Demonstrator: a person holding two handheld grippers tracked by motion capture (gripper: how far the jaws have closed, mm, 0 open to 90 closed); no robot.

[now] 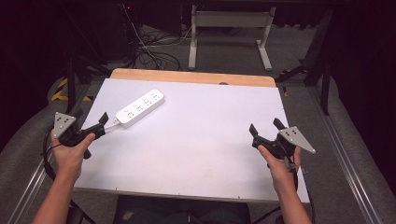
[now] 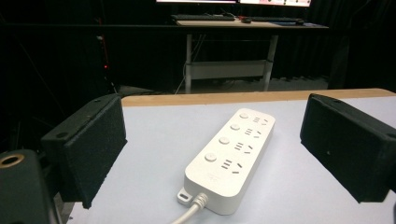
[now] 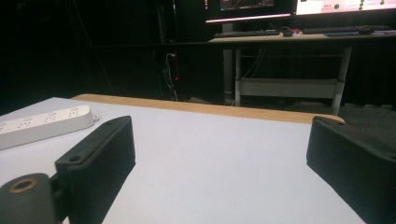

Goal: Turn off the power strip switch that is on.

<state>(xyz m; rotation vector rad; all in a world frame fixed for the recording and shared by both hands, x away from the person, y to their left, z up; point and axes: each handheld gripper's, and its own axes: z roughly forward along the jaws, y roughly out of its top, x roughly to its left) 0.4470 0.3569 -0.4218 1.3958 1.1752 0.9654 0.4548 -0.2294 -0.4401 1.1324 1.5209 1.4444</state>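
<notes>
— Right, what have we got at the left gripper [image 1: 93, 122]?

— Jaws spread wide, nothing between them. It sits at the left edge of the bench [image 1: 196, 154], aimed straight down the length of the power strip [image 1: 140, 108]. From the left gripper view the strip [image 2: 231, 156] lies framed between the two pads, cord end nearest, but well clear of both, no contact.

— And the cord?

— A white cord [image 2: 189, 213] comes out of the near end of the strip and runs back toward that gripper. I can't tell where it goes after that.

— The other side?

— The right gripper [image 1: 265, 127] is gaping too, empty, out by the right edge of the bench. The strip is well apart from it; in the right gripper view it's just a white bar [image 3: 44, 125] off at the far left.

— So where does that leave the job?

— Hard to call, nobody's told us the job. But I'd say we're at the very start. The strip lies flat on the white top, slanted, towards the far left corner, nothing plugged into its sockets that I can see. Nothing else on the bench to work with. Both hands [image 1: 70, 156] look parked and ready.

— What's left, then?

— Everything, by my reckoning. If the strip is the target, the left gripper is the one lined up for it.
</notes>
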